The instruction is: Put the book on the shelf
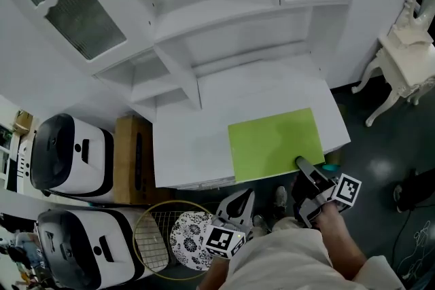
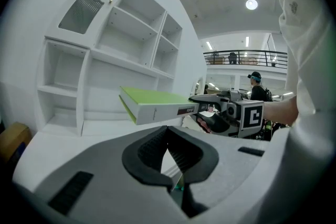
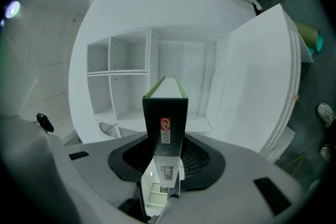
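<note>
A book with a lime-green cover (image 1: 275,142) hangs flat over the front right of the white cabinet's counter (image 1: 197,125). My right gripper (image 1: 304,168) is shut on its near edge. The right gripper view shows the dark spine with a red logo (image 3: 166,118) standing between the pads, with my right gripper (image 3: 165,162) pointed at the open shelf compartments (image 3: 126,86). My left gripper (image 1: 239,199) hovers lower left of the book, in front of the counter, shut and holding nothing. Seen from the left gripper (image 2: 168,131), the book (image 2: 152,103) and the right gripper (image 2: 218,113) float just ahead.
The cabinet's glass door (image 1: 75,3) stands open at upper left. A cardboard box (image 1: 132,159) and two white-and-black machines (image 1: 64,153) sit left of the cabinet. A wire hoop (image 1: 158,238) and a patterned disc (image 1: 190,238) lie on the floor. A white chair (image 1: 408,44) stands at right.
</note>
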Tool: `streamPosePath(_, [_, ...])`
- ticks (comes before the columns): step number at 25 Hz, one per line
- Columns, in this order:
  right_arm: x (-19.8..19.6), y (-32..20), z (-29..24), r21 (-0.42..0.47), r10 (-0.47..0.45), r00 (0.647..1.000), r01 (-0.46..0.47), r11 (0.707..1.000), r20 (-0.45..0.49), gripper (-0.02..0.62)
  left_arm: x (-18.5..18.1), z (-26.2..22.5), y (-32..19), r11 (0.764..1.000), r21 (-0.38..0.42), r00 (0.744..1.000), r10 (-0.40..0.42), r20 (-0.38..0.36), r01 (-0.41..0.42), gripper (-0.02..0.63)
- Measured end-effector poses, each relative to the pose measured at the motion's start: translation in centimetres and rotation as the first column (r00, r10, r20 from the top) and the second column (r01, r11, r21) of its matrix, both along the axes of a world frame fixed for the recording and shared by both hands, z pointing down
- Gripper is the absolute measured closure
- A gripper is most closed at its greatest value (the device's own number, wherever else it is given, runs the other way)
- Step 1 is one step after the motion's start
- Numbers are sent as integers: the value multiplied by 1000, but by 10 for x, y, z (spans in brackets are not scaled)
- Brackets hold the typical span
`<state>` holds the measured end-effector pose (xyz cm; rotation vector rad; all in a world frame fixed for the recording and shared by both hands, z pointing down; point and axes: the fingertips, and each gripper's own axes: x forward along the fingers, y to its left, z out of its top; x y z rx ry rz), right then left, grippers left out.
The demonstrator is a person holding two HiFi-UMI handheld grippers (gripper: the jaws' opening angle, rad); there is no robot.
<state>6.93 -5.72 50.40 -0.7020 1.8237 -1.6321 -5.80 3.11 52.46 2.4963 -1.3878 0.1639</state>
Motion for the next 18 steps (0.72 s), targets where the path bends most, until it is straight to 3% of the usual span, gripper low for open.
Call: streamPosePath(18, [15,-98,-21,17,-72,997,71,997,41,449,30,-17,-94,997,24,997,-78,16,77,603])
